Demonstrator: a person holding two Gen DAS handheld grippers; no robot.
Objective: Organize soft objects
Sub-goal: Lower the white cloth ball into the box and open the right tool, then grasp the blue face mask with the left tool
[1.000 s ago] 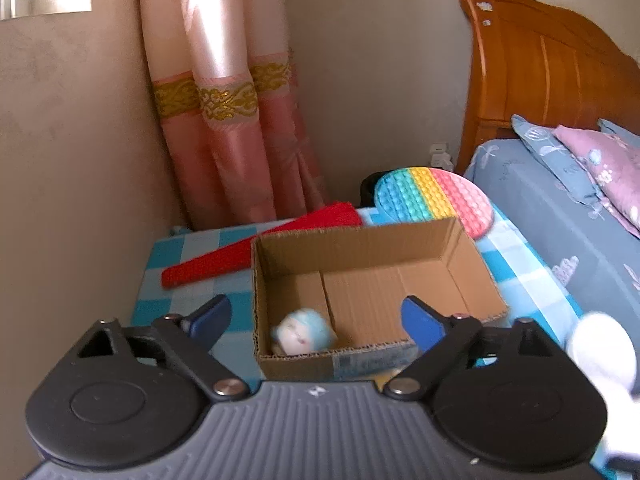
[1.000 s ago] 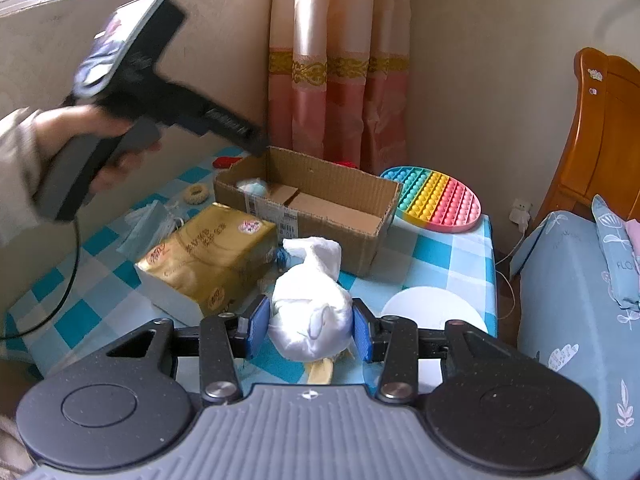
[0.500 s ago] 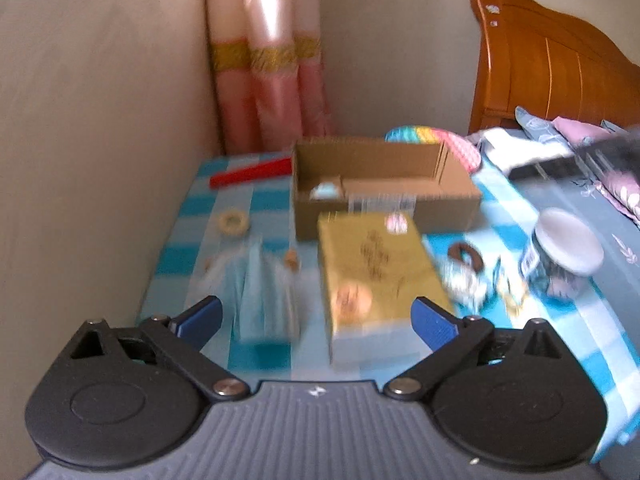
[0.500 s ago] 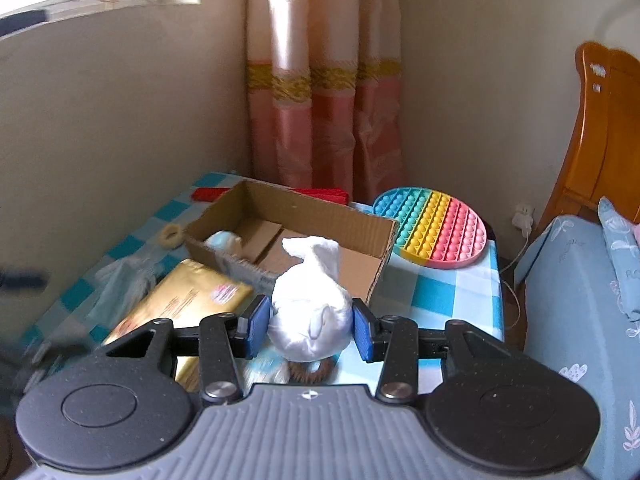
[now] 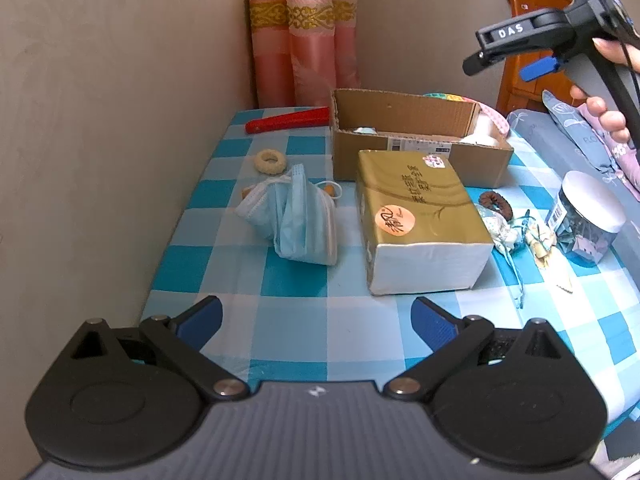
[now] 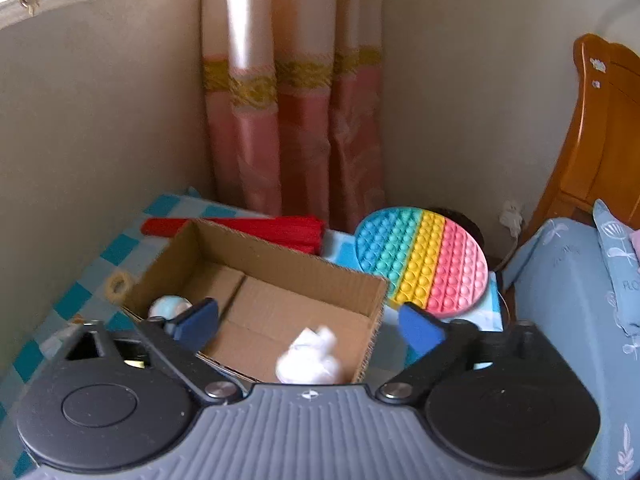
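Observation:
An open cardboard box [image 6: 260, 280] stands at the back of the checked table; it also shows in the left wrist view [image 5: 416, 142]. A white soft toy [image 6: 310, 354] lies inside at its near right corner, blurred. A pale blue soft ball [image 6: 168, 306] lies at its left end. My right gripper [image 6: 308, 320] is open and empty above the box. My left gripper [image 5: 316, 316] is open and empty, low over the table's near edge. A heap of blue face masks [image 5: 296, 216] lies ahead of it.
A gold tissue pack [image 5: 416, 216] lies in front of the box. A cream ring [image 5: 271, 161], a red folded fan [image 5: 288, 120], a brown hair tie [image 5: 498, 204], ribbon scraps [image 5: 516, 236] and a jar [image 5: 586, 220] are on the table. A rainbow pop mat [image 6: 422, 260] leans behind. The bed is at right.
My right gripper has opened and let the white toy drop into the box. My left gripper has pulled back from the box toward the table's near edge.

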